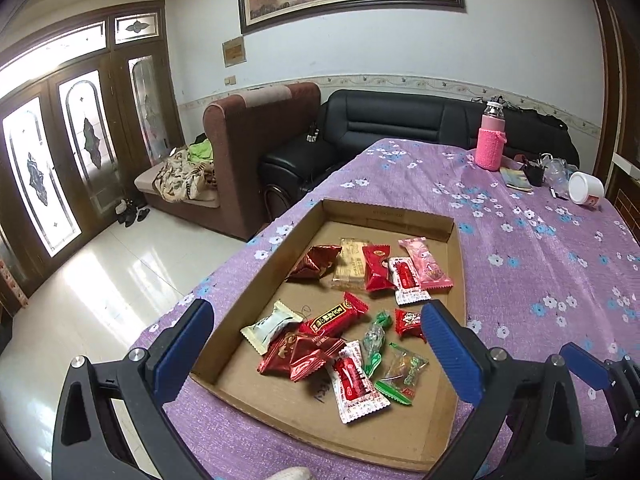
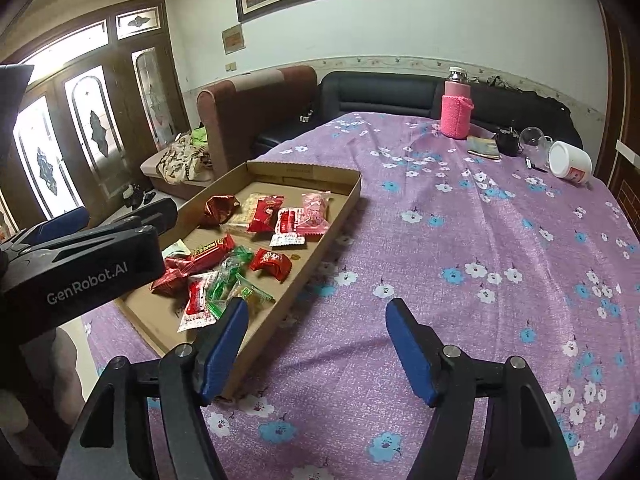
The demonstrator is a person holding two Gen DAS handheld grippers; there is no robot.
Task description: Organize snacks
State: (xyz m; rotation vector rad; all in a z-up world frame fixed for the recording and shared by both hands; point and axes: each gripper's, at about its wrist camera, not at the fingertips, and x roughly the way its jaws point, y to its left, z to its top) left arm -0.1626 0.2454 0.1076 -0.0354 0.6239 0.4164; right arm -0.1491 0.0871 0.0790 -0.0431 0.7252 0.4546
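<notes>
A shallow cardboard tray (image 1: 384, 220) lies on the purple flowered tablecloth and holds several wrapped snacks: red packets (image 1: 334, 320), a white packet (image 1: 270, 326), green candies (image 1: 374, 342) and a pink packet (image 1: 426, 264). My left gripper (image 1: 316, 340) is open and empty, hovering over the tray's near end. My right gripper (image 2: 316, 332) is open and empty, over the cloth just right of the tray (image 2: 340, 208). The left gripper's body (image 2: 80, 268) shows at the left of the right wrist view, over the snacks (image 2: 224, 268).
At the table's far end stand a pink bottle (image 1: 491, 140), a white cup on its side (image 1: 585, 187), a small book and dark items. A black sofa (image 1: 380, 128) and brown armchair (image 1: 256, 140) stand beyond the table's left edge.
</notes>
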